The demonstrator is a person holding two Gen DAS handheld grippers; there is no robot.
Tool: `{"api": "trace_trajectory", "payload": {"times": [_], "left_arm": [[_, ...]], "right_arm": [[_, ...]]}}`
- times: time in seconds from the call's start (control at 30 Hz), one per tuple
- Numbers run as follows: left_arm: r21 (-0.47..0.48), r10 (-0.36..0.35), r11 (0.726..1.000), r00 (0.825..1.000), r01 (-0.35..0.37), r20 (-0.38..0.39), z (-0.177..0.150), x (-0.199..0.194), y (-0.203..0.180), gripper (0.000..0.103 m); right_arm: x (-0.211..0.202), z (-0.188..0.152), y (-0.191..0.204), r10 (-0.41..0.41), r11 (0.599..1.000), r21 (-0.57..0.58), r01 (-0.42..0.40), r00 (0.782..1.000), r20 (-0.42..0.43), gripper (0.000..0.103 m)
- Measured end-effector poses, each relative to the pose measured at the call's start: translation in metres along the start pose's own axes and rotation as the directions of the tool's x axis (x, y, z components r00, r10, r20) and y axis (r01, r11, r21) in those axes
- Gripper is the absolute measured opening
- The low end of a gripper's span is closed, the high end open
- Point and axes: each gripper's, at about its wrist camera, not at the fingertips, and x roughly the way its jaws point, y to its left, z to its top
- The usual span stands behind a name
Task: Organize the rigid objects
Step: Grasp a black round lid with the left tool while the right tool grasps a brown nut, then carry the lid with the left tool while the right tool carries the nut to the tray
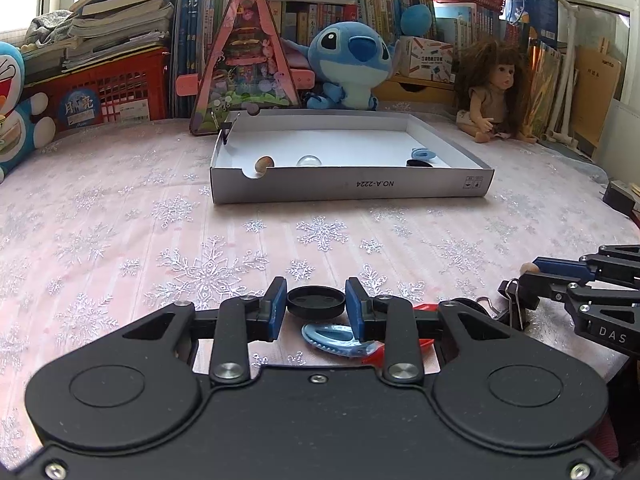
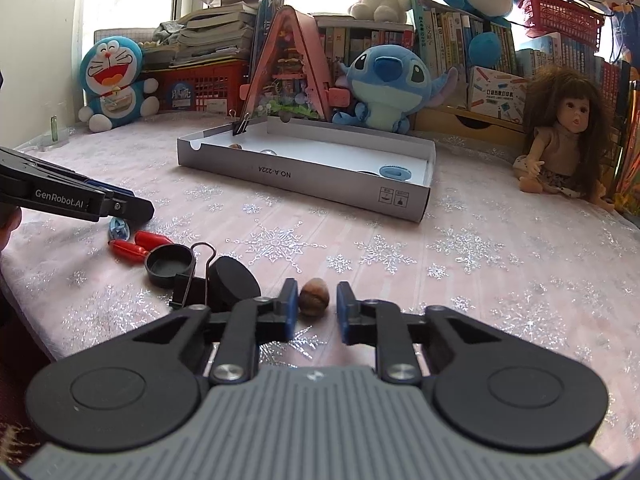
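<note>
While claws [image 1: 316,308] gape, red clip [image 1: 424,343] half-hidden

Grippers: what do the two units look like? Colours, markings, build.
Both are black linkage frames with silver pivot screws, round black side discs and blue finger pads. The left gripper has a plain black body, marked GenRobot.AI on its side. The right gripper has a ribbed grey body, lettered DAS. No cables visible.

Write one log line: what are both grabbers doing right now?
left gripper: open around black cap | right gripper: open around walnut | gray box: not yet reached
</note>
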Motion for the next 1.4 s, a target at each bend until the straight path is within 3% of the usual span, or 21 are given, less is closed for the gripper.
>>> {"api": "trace_trajectory", "payload": {"times": [0.37,0.87,1.4], "left_arm": [[-0.018,0.022,1.000,1.000,-0.022,0.014,0.008,0.002,0.006,0.030],[-0.060,0.056,0.997,0.997,-0.053,0.055,0.043,0.007,0.025,0.030],[-0.135,0.051,0.990,0.995,-0.039,0.084,0.095,0.042,0.035,0.030]], "right_arm": [[0.002,0.007,-0.009,-0.048,0.998,0.027,0.048,0.999,0.015,0.021],[0.019,0.032,-0.028,-0.118,0.989,0.092,0.117,0.993,0.006,0.020],[0.050,0.081,-0.055,-0.082,0.977,0.197,0.081,0.997,-0.001,0.020]]}}
